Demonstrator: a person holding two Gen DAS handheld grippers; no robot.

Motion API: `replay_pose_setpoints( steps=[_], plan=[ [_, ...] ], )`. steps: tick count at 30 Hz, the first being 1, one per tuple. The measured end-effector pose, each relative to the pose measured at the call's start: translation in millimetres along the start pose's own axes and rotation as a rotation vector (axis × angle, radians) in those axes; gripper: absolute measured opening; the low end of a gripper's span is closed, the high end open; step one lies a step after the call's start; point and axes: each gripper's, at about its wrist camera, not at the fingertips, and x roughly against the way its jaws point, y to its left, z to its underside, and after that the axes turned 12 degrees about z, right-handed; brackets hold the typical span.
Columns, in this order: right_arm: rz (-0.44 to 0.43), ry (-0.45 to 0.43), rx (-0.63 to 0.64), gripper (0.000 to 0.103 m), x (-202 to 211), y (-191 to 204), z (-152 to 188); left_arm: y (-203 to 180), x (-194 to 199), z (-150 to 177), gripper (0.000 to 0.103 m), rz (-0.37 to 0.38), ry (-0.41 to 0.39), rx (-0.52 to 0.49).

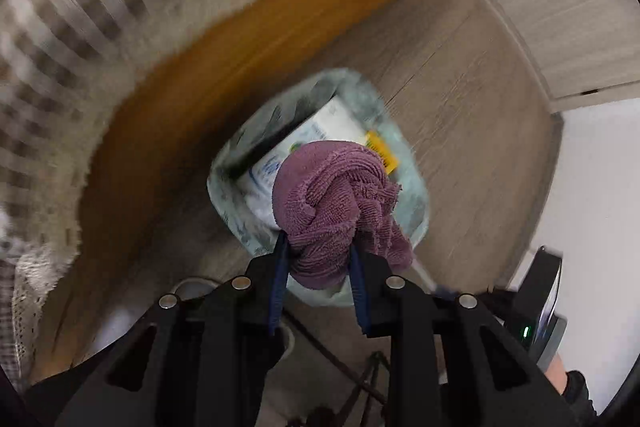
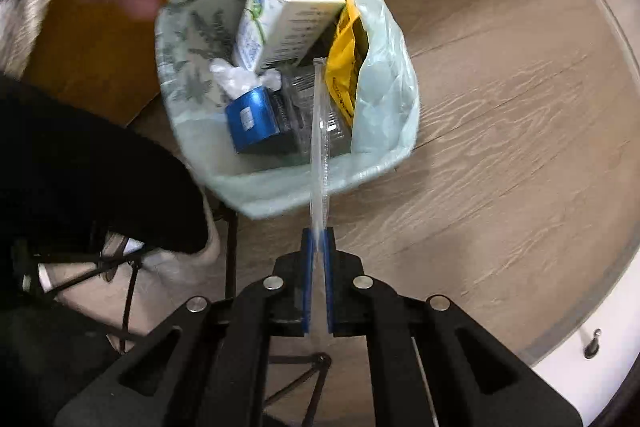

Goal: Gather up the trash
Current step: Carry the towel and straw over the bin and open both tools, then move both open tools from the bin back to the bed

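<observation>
- Over the lined trash bin [image 2: 256, 183] on the wood floor [image 2: 500, 131], both of your grippers carry a load; judged step: delivery, with nothing released yet.
- Left gripper [image 1: 320, 247]: fingers clamped on a bunched purple cloth [image 1: 336, 203], which bulges out past the blue pads [image 1: 280, 267]. In the left wrist view the cloth hangs directly above the bin mouth and covers part of the contents.
- Right gripper [image 2: 318, 239]: fingers pinched nearly together on a clear plastic strip [image 2: 320, 131], possibly a zip-bag edge; you cannot tell which. Its far end reaches over the near rim and above the contents, while the gripper itself sits on the near side, outside the rim.
- Bin contents: a white carton [image 2: 280, 15] at the far side, a yellow wrapper [image 2: 342, 75] at right, a blue box [image 2: 256, 119] at near left, and crumpled clear plastic between them. The bin looks fairly full.
- An orange-brown furniture panel [image 2: 100, 39] stands just beyond the bin, on its far left.
- Next move, as a judgement: open the left fingers where they are and the cloth should fall inside. Carry the right gripper farther over the rim before letting go, since the strip is light and long and could tip out over the near edge.
</observation>
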Motion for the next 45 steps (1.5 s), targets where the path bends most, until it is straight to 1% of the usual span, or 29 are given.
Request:
replay_pose_setpoints(
  steps=[3, 6, 8, 9, 10, 12, 13, 14, 15, 16, 17, 18, 19, 21, 22, 24, 26, 29, 31, 34, 36, 37, 39, 40, 42, 44, 45],
  plan=[
    [-0.013, 0.012, -0.073, 0.006, -19, -6, -32, 14, -33, -6, 0.026, -0.057, 0.094, 0.042],
    [-0.038, -0.046, -0.141, 0.007, -20, -7, -62, 33, -61, -17, 0.026, -0.130, 0.155, 0.070],
    [-0.063, -0.103, -0.168, 0.007, -21, -7, -77, 41, -75, -25, 0.026, -0.147, 0.165, 0.083],
    [-0.056, -0.132, -0.188, 0.007, -23, -4, -86, 45, -81, -28, 0.026, -0.149, 0.167, 0.101],
    [-0.050, -0.139, -0.190, 0.007, -27, -2, -91, 50, -93, -35, 0.027, -0.147, 0.163, 0.126],
    [-0.059, -0.146, -0.203, 0.007, -34, 1, -99, 54, -110, -43, 0.029, -0.164, 0.154, 0.127],
    [-0.060, -0.141, -0.216, 0.010, -36, 1, -101, 54, -118, -46, 0.032, -0.174, 0.150, 0.118],
    [-0.065, -0.132, -0.226, 0.024, -37, 0, -101, 54, -123, -45, 0.037, -0.193, 0.152, 0.111],
    [-0.076, -0.127, -0.243, 0.049, -35, -2, -99, 53, -128, -46, 0.049, -0.219, 0.165, 0.100],
    [-0.088, -0.145, -0.263, 0.060, -30, -5, -95, 51, -132, -44, 0.053, -0.230, 0.184, 0.075],
    [-0.091, -0.167, -0.273, 0.065, -25, -8, -92, 48, -131, -45, 0.053, -0.230, 0.187, 0.056],
    [-0.094, -0.194, -0.278, 0.065, -18, -12, -88, 44, -128, -46, 0.057, -0.233, 0.175, 0.031],
    [-0.091, -0.198, -0.281, 0.065, -16, -15, -87, 41, -126, -47, 0.064, -0.234, 0.156, 0.019],
    [-0.074, -0.194, -0.290, 0.065, -10, -22, -85, 32, -119, -48, 0.072, -0.226, 0.108, -0.012],
    [-0.069, -0.187, -0.292, 0.065, -9, -25, -84, 30, -118, -47, 0.074, -0.224, 0.105, -0.024],
    [-0.051, -0.161, -0.298, 0.065, -4, -31, -84, 25, -119, -42, 0.074, -0.224, 0.125, -0.047],
    [-0.037, -0.144, -0.293, 0.065, 4, -34, -81, 26, -118, -31, 0.074, -0.235, 0.160, -0.058],
    [-0.026, -0.146, -0.294, 0.065, 16, -38, -75, 23, -110, -22, 0.077, -0.242, 0.173, -0.075],
    [-0.019, -0.139, -0.282, 0.065, 24, -40, -70, 24, -100, -19, 0.080, -0.225, 0.157, -0.067],
    [0.002, -0.137, -0.259, 0.065, 36, -40, -67, 15, -83, -19, 0.082, -0.190, 0.130, -0.050],
    [0.010, -0.141, -0.240, 0.065, 48, -36, -63, 9, -76, -18, 0.082, -0.181, 0.105, -0.061],
    [0.020, -0.147, -0.226, 0.065, 53, -30, -60, 5, -67, -14, 0.082, -0.178, 0.080, -0.072],
    [0.044, -0.153, -0.203, 0.065, 60, -27, -59, -7, -50, -4, 0.083, -0.202, 0.037, -0.123],
    [0.067, -0.158, -0.192, 0.065, 65, -24, -59, -13, -49, -2, 0.084, -0.226, 0.012, -0.161],
    [0.101, -0.166, -0.179, 0.069, 72, -23, -61, -22, -42, 0, 0.084, -0.245, -0.005, -0.207],
    [0.125, -0.175, -0.161, 0.069, 79, -20, -61, -28, -31, 1, 0.084, -0.303, -0.040, -0.237],
    [0.143, -0.181, -0.146, 0.069, 86, -18, -62, -32, -25, 1, 0.084, -0.317, -0.061, -0.256]
  ],
)
